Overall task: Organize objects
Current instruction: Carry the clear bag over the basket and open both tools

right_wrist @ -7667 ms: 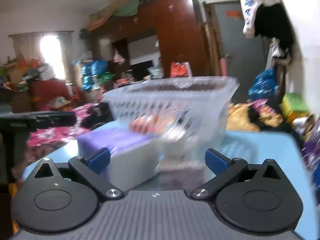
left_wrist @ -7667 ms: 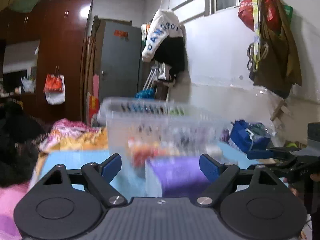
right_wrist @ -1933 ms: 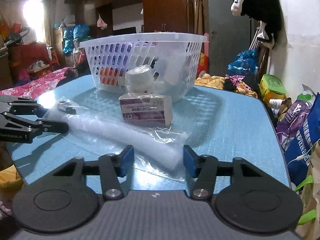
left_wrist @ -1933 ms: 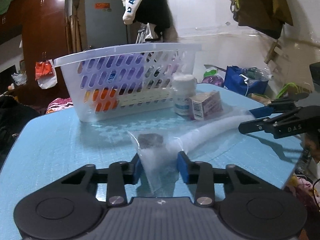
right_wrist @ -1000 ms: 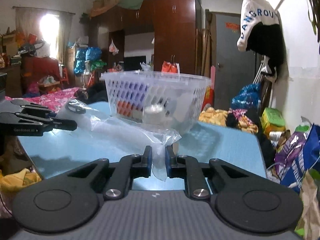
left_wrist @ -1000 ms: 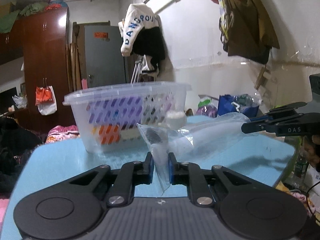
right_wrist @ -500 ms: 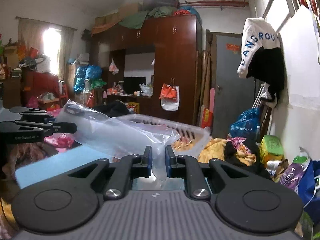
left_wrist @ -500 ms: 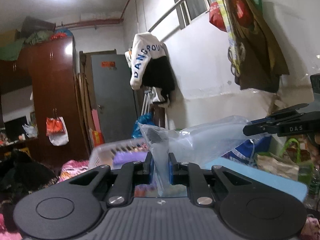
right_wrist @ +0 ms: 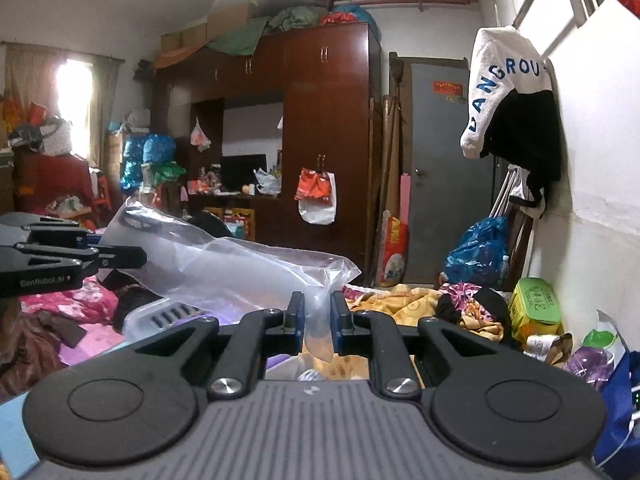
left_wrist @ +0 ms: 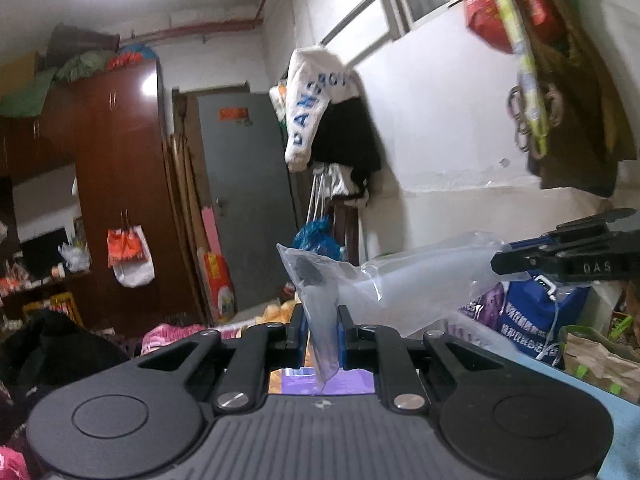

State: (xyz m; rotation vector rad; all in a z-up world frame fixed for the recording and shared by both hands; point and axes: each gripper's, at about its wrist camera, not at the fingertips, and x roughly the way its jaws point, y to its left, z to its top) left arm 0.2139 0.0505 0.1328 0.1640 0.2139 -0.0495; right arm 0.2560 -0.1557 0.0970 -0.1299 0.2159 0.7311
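Note:
A long clear plastic bag [left_wrist: 416, 280] hangs in the air between both grippers, a dark patch near its left end. My left gripper [left_wrist: 319, 332] is shut on that end. My right gripper [right_wrist: 317, 322] is shut on the other end of the plastic bag [right_wrist: 224, 268]. In the left wrist view the right gripper [left_wrist: 500, 261] reaches in from the right edge. The right wrist view shows the left gripper [right_wrist: 138, 258] at the left edge. Low behind my right fingers lies the white slotted basket [right_wrist: 160, 314]; a purple item [left_wrist: 348, 386] shows under my left fingers.
The blue table [left_wrist: 624, 436] shows only at the lower corners. A dark wooden wardrobe [right_wrist: 320, 128], a grey door [right_wrist: 436, 184] and hanging clothes [right_wrist: 508, 112] stand behind. Bags and clutter [right_wrist: 536, 312] pile along the right wall; hung bags [left_wrist: 560, 80] on the white wall.
Both grippers have risen together with the bag stretched between them. The basket and table have dropped from mid-picture to the bottom edge, mostly hidden behind the gripper bodies.

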